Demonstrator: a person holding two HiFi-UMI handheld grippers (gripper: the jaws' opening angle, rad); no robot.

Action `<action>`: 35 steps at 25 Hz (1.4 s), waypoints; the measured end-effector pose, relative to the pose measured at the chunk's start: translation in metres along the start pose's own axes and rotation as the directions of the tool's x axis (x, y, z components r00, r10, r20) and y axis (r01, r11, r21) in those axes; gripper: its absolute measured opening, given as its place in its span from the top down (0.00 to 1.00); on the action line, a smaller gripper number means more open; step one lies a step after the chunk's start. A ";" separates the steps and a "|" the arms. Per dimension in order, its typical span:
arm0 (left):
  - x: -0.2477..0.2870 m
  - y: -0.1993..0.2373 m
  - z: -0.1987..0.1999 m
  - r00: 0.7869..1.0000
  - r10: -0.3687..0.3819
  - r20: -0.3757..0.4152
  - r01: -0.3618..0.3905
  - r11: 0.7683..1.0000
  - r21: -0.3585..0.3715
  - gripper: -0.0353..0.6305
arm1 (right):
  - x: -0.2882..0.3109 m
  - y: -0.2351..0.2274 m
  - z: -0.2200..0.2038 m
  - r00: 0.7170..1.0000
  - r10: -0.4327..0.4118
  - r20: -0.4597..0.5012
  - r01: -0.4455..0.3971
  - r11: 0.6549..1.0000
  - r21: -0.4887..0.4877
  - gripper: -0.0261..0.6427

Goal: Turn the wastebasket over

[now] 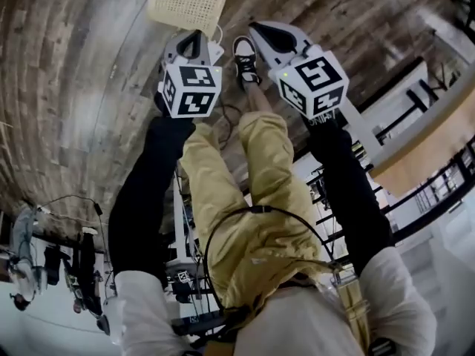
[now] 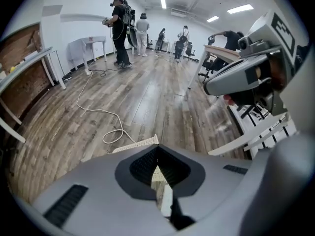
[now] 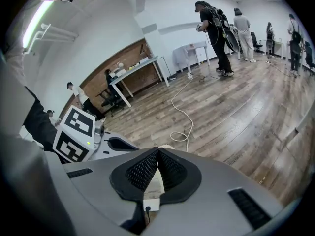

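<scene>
Both my left gripper and right gripper have their jaws pressed together with nothing between them. The cream lattice wastebasket sits on the wood floor just beyond the left gripper. It seems to lie on its side, its long axis running away from me and its wider end farther off.

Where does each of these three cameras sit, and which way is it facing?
Head view: on the person's head, looking steeply down at the wood-plank floor and cream perforated plastic wastebasket; tan trousers, black sleeves, left gripper and right gripper show.
Left gripper view: rides the left gripper, faces along its shut jaws across the floor; right gripper at right.
Right gripper view: rides the right gripper, faces along its shut jaws; left gripper's marker cube at left.
Shared: both gripper views show the looped white cable.
</scene>
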State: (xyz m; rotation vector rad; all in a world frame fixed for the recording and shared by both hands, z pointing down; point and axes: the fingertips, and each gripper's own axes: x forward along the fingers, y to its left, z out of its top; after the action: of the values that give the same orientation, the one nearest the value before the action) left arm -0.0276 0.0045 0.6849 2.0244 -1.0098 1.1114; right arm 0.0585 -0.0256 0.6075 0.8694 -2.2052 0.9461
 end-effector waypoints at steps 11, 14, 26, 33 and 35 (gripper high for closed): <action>0.172 -0.008 -0.086 0.973 0.067 -0.221 -0.083 0.995 -0.060 0.79 | 0.048 -0.047 -0.063 0.998 -0.003 -0.070 0.007 0.998 0.055 0.93; 0.187 -0.008 -0.103 0.957 0.063 -0.282 -0.083 0.995 -0.060 0.79 | 0.050 -0.048 -0.072 0.997 0.002 -0.077 0.004 0.998 0.069 0.93; 0.185 -0.014 -0.093 0.968 0.058 -0.245 -0.069 0.997 -0.035 0.93 | 0.048 -0.040 -0.073 0.998 0.016 -0.062 -0.011 0.997 0.078 0.93; 0.202 -0.019 -0.112 0.939 0.033 -0.343 -0.047 0.998 -0.032 0.79 | 0.045 -0.035 -0.080 0.997 0.019 -0.069 -0.014 0.997 0.082 0.93; 0.207 -0.017 -0.117 0.929 0.035 -0.368 -0.054 0.998 -0.042 0.80 | 0.042 -0.039 -0.084 0.997 0.017 -0.071 -0.011 0.996 0.087 0.93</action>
State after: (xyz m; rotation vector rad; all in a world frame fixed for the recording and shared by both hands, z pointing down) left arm 0.0131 0.0378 0.9178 1.6733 -0.8819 1.4094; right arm 0.0820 0.0047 0.7015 0.8468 -2.1253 1.0698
